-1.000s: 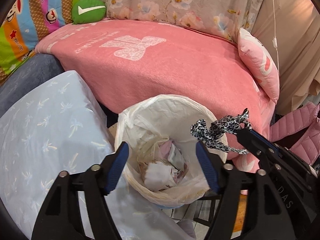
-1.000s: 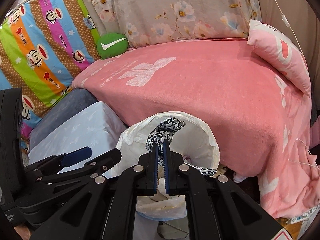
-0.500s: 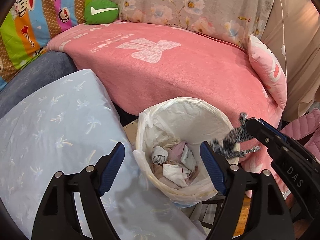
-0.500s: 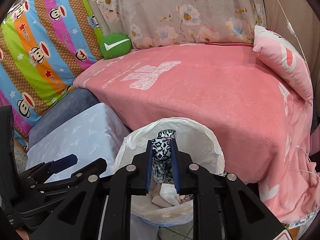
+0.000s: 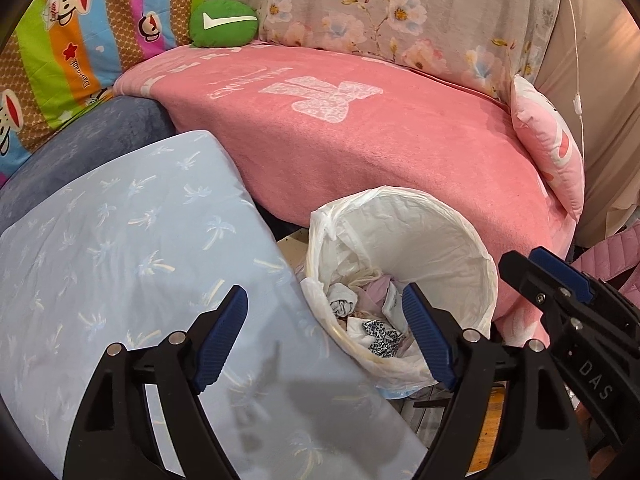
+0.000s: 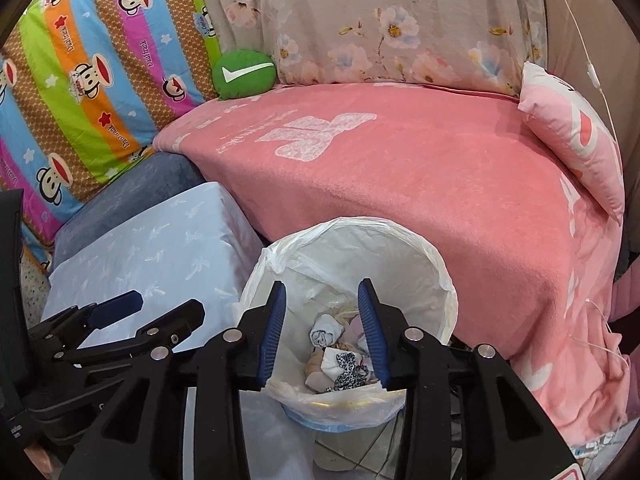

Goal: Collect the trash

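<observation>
A second ago my right gripper (image 6: 322,332) was pinched shut on the leopard-print scrap (image 6: 349,370) above the bin; now that scrap lies inside on the heap, and my left gripper has drifted so the bin sits further right in its view.

Largest first: the pink blanket (image 6: 420,184) covers the couch behind everything, with the pale blue pillow (image 5: 120,248) leaning just beside the bin on its left. The white-lined trash bin (image 6: 436,276) stands on the floor against the blanket's edge, its liner folded over the rim. Inside are crumpled tissues (image 6: 326,330) and, on top towards the near side, the leopard scrap.

My right gripper hangs over the bin mouth with its jaws opening, part-way apart, nothing between the pads. My left gripper (image 5: 324,336) is spread wide and empty, hovering over the pillow's edge and the bin's near rim.

I judge the drop done, so the step in hand is to clear away cleanly: let the right jaws finish opening before I lift, pull back upward so a fingertip doesn't catch the loose liner and tip the bin, and keep the left gripper off the rim. Then I should look around for what trash remains.
</observation>
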The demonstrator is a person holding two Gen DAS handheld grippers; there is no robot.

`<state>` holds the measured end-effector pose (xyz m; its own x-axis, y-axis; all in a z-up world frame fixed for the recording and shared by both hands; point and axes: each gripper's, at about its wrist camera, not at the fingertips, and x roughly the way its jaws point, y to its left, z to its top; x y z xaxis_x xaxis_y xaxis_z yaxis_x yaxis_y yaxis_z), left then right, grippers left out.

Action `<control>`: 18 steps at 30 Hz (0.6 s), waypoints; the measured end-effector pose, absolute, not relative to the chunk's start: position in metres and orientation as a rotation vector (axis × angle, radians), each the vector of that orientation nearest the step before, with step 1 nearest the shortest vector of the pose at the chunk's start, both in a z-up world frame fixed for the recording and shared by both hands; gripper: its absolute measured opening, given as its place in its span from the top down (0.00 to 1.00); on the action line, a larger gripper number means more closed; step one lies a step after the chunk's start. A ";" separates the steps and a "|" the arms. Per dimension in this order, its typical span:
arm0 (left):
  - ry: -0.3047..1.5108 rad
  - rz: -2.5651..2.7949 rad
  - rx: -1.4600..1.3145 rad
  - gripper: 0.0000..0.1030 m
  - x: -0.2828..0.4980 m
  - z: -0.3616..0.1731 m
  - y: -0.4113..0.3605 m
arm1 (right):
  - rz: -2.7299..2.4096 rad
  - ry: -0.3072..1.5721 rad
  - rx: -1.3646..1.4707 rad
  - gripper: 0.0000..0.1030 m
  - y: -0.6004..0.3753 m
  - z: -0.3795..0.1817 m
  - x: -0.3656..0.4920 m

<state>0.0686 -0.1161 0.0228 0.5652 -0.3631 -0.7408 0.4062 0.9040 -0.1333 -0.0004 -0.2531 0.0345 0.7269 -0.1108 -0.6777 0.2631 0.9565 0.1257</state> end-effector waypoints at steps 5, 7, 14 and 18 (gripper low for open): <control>0.855 -0.411 0.077 0.20 0.062 0.017 -0.107 | -0.215 0.749 0.175 0.54 -0.242 0.030 -0.011; 0.850 -0.398 0.089 0.19 0.058 0.014 -0.104 | -0.216 0.759 0.171 0.53 -0.239 0.026 -0.016; 0.855 -0.378 0.100 0.19 0.046 0.004 -0.090 | -0.235 0.798 0.139 0.53 -0.229 0.013 -0.028; 0.864 -0.372 0.100 0.19 0.040 -0.001 -0.084 | -0.250 0.809 0.112 0.52 -0.224 0.009 -0.034</control>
